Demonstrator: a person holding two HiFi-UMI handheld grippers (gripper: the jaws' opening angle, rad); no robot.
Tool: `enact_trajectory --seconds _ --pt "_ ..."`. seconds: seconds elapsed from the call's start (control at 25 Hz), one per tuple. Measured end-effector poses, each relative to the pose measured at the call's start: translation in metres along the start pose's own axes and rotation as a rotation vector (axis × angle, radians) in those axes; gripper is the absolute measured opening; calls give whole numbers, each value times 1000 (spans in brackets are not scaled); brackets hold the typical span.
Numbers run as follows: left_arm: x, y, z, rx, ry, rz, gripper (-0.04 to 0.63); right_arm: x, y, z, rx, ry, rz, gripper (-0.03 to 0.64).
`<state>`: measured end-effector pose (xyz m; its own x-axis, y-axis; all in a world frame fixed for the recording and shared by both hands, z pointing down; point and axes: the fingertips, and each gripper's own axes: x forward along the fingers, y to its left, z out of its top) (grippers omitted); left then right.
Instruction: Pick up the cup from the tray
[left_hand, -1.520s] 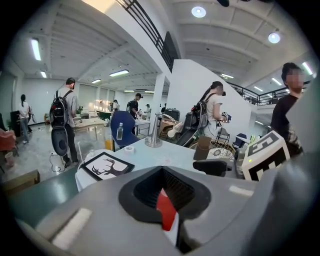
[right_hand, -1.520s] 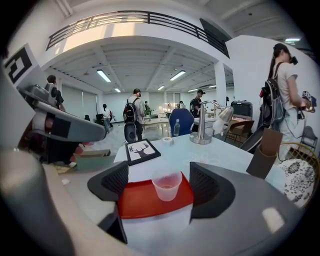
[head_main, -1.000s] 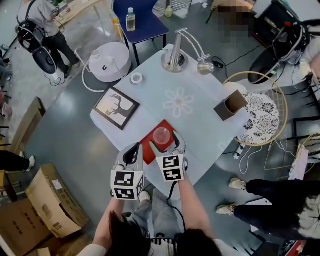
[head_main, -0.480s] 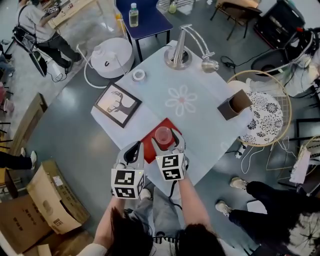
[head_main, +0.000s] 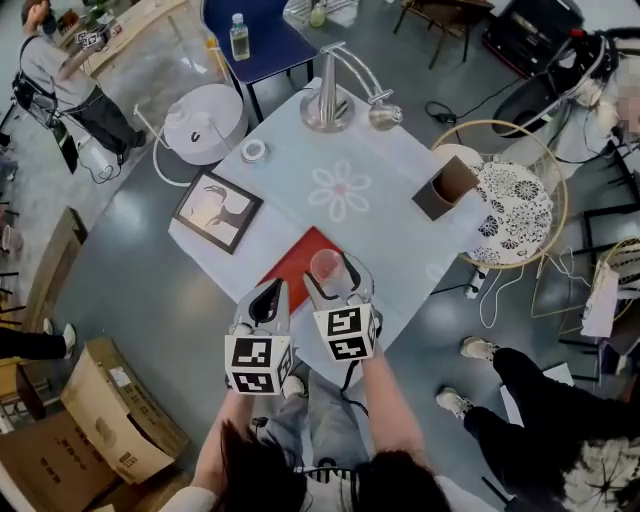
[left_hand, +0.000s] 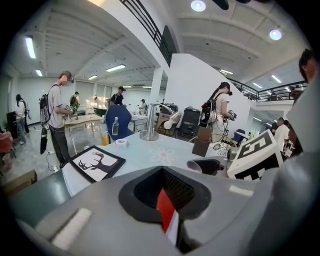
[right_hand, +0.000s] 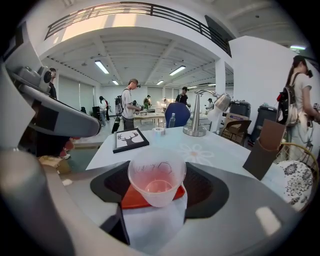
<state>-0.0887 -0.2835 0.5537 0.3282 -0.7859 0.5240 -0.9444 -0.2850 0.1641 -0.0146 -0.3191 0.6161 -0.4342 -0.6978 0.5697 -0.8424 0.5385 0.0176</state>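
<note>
Your right tool (head_main: 331, 284) is clamped on the cup (right_hand: 156, 176), pads hugging both its sides, over the lower right edge of the red tray (head_main: 295, 262) at lower centre. Your left tool (head_main: 268, 298) is closed with nothing in it, just left, by the worktop (head_main: 385, 225) edge. There's bare cloth up the middle. The picture frame (head_main: 217, 210) sits left, the brown box (head_main: 443, 188) at the right edge.
</note>
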Motion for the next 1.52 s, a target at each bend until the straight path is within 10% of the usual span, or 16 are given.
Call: enact_trajectory --seconds 0.68,1.52 --pt "23 -79 -9 75 0 -130 0 -60 -61 -50 79 41 -145 348" --pt "30 -88 -26 57 6 -148 0 -52 -57 -79 131 28 -97 362"
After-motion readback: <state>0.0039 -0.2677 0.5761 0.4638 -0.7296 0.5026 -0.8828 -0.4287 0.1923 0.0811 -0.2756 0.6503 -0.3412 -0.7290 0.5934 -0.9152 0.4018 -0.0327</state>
